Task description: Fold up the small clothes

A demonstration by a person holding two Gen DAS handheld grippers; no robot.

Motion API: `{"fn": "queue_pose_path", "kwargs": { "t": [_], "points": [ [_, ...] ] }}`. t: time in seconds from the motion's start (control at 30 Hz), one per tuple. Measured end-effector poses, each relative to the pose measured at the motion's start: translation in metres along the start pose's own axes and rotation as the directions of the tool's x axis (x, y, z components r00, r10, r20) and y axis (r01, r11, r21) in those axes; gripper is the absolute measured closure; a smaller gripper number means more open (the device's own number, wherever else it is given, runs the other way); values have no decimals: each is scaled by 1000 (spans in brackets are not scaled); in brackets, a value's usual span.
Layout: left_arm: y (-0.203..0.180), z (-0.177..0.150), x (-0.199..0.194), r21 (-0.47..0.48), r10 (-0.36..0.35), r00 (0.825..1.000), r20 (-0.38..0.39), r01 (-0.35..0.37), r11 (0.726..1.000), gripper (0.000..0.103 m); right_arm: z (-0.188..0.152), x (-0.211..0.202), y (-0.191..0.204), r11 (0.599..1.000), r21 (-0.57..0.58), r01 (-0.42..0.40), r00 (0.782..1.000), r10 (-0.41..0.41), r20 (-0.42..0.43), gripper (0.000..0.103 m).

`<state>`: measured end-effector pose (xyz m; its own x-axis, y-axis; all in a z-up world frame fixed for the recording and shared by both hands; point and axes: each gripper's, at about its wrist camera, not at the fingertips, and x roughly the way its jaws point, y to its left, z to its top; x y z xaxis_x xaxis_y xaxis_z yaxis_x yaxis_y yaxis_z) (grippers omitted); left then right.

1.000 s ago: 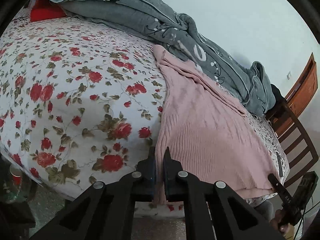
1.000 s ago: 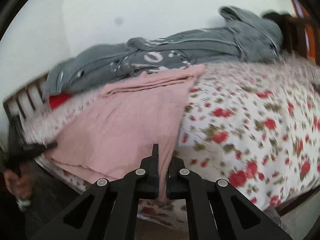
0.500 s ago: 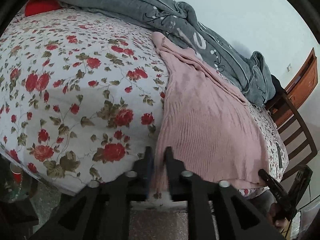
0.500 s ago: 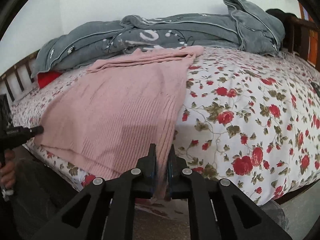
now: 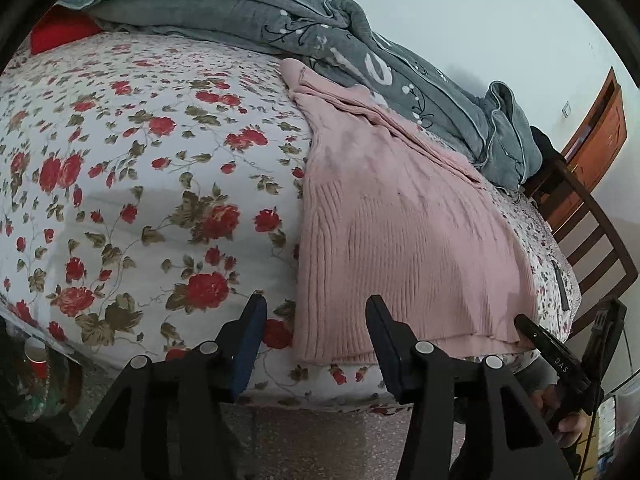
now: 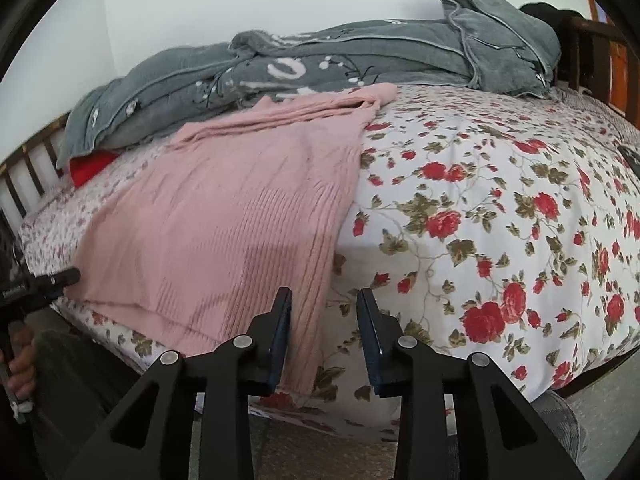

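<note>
left wrist: left claw [image 5: 316, 328] spread, pink sweater [image 5: 400, 220] hem between its fingers.

From my left camera, the one clear piece of lettering is "DAS", printed in pale capitals along the black finger of the right gripper [image 5: 558, 360], which sits off to the right of my open jaws. The grey blanket [image 5: 360, 64] heaped at the far side of the bed, beyond the tool, carries large white characters; I make out shapes like "1" and "0" there, but I cannot read a whole word. From my right camera, the same blanket [image 6: 320, 64] shows a white "O"-like mark, and the left gripper [image 6: 24, 288] far off to my left bears a small white label, too blurred to read.
</note>
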<state>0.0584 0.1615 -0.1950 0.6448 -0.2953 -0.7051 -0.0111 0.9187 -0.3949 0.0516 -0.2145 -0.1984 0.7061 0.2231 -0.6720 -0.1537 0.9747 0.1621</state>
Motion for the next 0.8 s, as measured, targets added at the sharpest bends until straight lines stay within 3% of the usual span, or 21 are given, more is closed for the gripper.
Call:
{"fn": "queue_pose_path", "kwargs": {
  "t": [0.2, 0.33, 0.43, 0.63, 0.8],
  "points": [
    [-4, 1, 0, 11, 25, 999, 20, -25, 1000, 56, 0, 0, 5, 1000, -15, -13, 1000, 13, 1, 70],
    [-9, -1, 0, 53, 41, 999, 30, -43, 998, 56, -1, 2, 9, 999, -34, -14, 1000, 13, -12, 83],
    [-12, 0, 2, 69, 67, 997, 27, -69, 995, 56, -3, 2, 11, 999, -48, -16, 1000, 15, -15, 86],
    [-12, 0, 3, 75, 43, 999, -6, -43, 996, 56, -3, 2, 10, 998, -45, -33, 999, 32, -26, 86],
    [-16, 0, 5, 102, 66, 998, -13, -65, 993, 60, 0, 5, 5, 999, -19, -50, 998, 49, -49, 86]
  ]
}}
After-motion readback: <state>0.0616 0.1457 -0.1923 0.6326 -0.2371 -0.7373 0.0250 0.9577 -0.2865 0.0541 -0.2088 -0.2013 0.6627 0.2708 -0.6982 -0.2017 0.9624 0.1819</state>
